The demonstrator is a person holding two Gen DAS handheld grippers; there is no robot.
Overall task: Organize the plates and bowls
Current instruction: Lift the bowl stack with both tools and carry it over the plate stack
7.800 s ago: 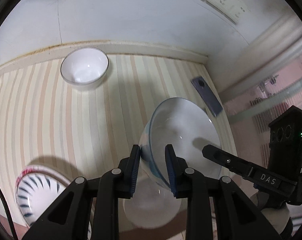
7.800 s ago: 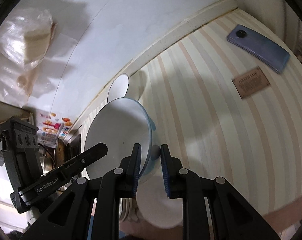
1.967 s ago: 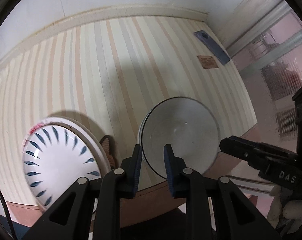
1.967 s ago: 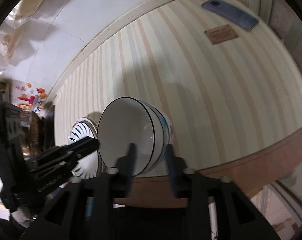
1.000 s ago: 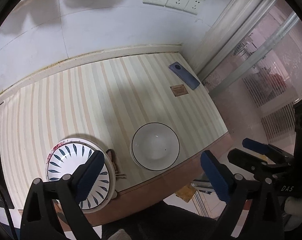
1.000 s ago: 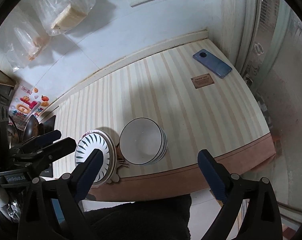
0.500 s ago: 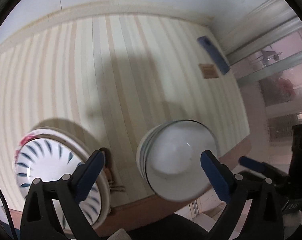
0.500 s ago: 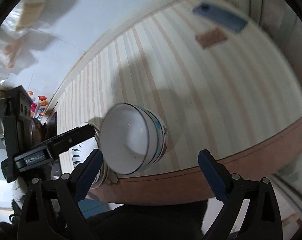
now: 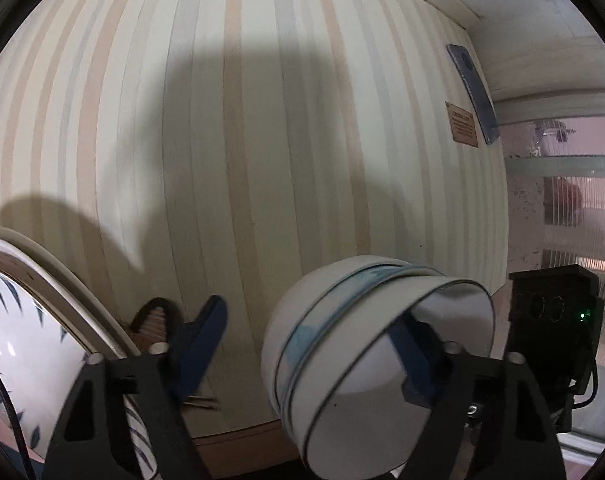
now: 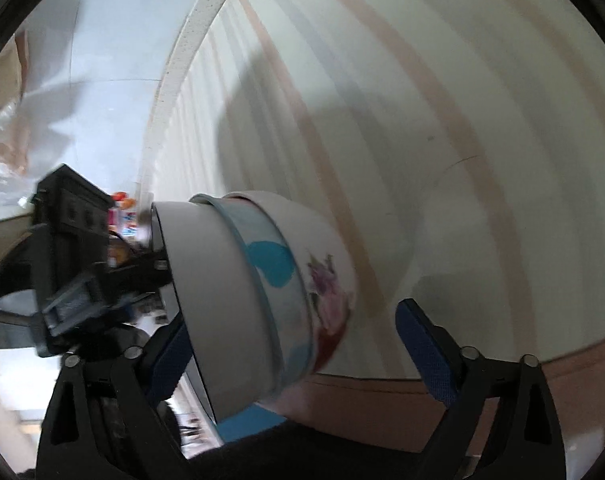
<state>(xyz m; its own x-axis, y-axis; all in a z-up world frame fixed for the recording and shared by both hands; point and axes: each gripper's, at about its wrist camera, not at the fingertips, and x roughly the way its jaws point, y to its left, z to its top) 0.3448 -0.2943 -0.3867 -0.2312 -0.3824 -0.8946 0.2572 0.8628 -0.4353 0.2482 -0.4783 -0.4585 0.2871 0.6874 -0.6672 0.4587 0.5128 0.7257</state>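
A stack of nested bowls (image 9: 342, 344), plain white on top over a blue-banded and a flowered one (image 10: 262, 292), sits near the front edge of the striped counter (image 9: 262, 140). My left gripper (image 9: 308, 314) hangs low over the stack and straddles its left wall. Its jaws are closing, with the left pad (image 9: 198, 340) still off the wall and the right pad over the bowl's mouth. My right gripper (image 10: 294, 316) spans the stack from the other side. Its jaws are also closing, and its right pad (image 10: 422, 356) stands clear of the bowls.
A plate with blue leaf marks (image 9: 22, 360) lies left of the bowls, with a brown woven thing (image 9: 154, 320) poking out beside it. A blue phone (image 9: 472, 92) and a brown card (image 9: 464, 124) lie far right. The counter's brown front edge (image 9: 238, 436) is close below.
Both grippers have come down from high above the counter to the bowl stack, which now sits between their jaws. The left jaws stand narrower than before.
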